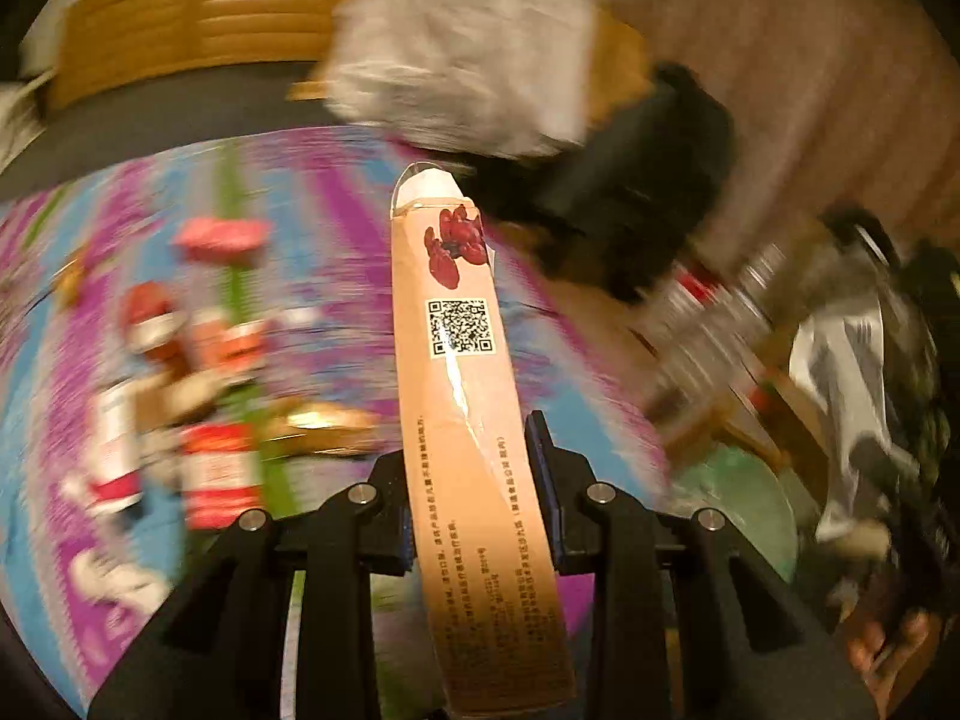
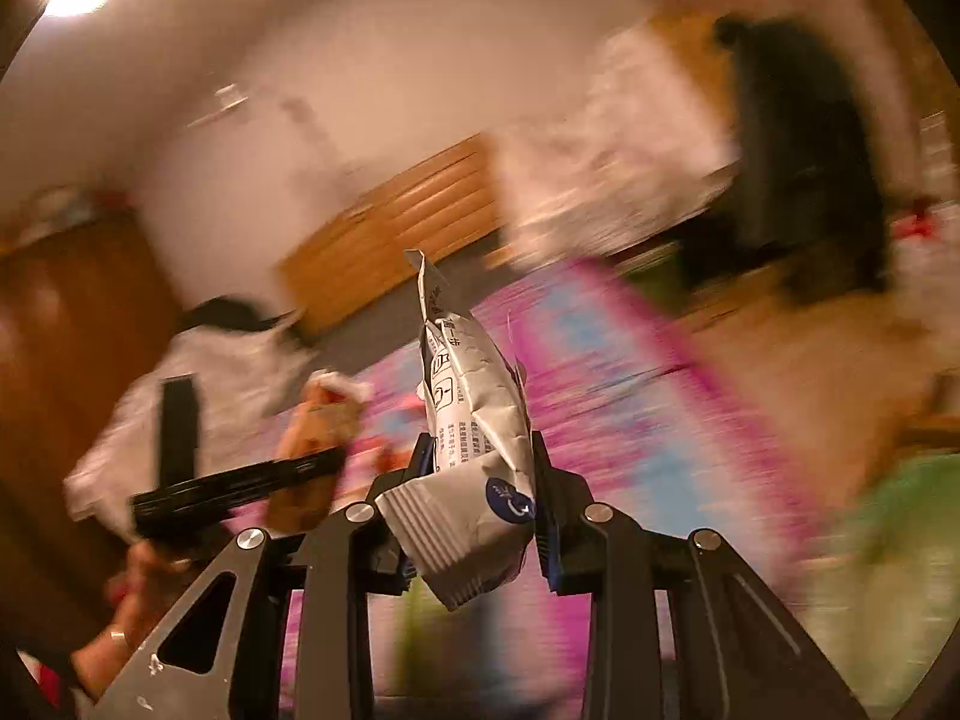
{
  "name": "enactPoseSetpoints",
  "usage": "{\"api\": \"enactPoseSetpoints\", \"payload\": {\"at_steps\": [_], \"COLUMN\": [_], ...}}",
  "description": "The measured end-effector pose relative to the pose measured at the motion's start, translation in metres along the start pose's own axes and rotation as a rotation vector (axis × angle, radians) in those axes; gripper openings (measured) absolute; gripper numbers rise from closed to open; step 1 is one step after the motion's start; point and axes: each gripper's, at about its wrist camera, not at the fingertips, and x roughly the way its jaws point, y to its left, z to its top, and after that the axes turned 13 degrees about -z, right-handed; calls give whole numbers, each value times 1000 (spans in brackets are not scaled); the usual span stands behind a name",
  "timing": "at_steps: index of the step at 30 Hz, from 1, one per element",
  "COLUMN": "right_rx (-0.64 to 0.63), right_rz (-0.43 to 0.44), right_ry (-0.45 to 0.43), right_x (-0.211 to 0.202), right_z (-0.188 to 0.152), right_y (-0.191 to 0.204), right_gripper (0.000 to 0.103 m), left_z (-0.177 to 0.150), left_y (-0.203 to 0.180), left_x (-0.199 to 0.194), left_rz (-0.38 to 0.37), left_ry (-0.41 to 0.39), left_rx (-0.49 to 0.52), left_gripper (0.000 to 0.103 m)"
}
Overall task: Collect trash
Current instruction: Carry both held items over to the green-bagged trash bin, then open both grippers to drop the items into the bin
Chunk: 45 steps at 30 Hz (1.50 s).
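Note:
My left gripper is shut on a long tan carton with a red fruit picture and a QR code; it sticks forward above a purple and blue play mat. Several red and white wrappers lie blurred on the mat to the left. My right gripper is shut on a crumpled silver foil packet with printed text, held above the same mat. The left gripper with its carton also shows in the right wrist view, low left.
Both views are motion-blurred. A white plastic bag sits beyond the mat, beside a black bag. A wooden slatted panel stands against the wall. Clutter and a green round object lie at the right. A brown cabinet stands at the left.

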Motion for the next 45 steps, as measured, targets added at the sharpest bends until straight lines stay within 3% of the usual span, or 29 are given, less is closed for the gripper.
{"api": "enactPoseSetpoints", "payload": {"at_steps": [5, 9, 15, 20, 28, 40, 41, 42, 43, 45], "right_rx": [154, 260, 357, 354, 363, 355, 348, 342, 345, 361], "right_rz": [-266, -468, -657, -785, -802, -755, -743, -755, -767, -757], "right_ry": [-118, -129, -71, 6, 102, 132, 137, 136, 126, 119], "right_x": [-78, -118, -123, -107, -70, -43, -40, -38, -38, -38], "right_z": [14, 6, -26, -51, -74, -73, -73, -74, -75, -76], "right_y": [-110, -179, -232, -251, -271, -273, -273, -272, -272, -275], "right_gripper": [32, 32, 32, 32, 32, 34, 42, 59, 65, 66], "left_z": [3, -8, -41, -78, -109, -102, -101, -99, -95, -90], "left_y": [-88, -160, -260, -299, -310, -303, -303, -302, -298, -295], "left_x": [77, 132, 207, 263, 290, 307, 308, 310, 309, 307], "left_rz": [-150, -252, -414, -455, -438, -399, -379, -360, -347, -358], "left_ry": [123, 230, 410, 523, 592, 593, 587, 585, 565, 549], "left_rx": [161, 303, 499, 562, 575, 553, 550, 542, 531, 523], "left_gripper": [28, 29, 29, 29, 29, 31, 36, 61, 73, 73]}}
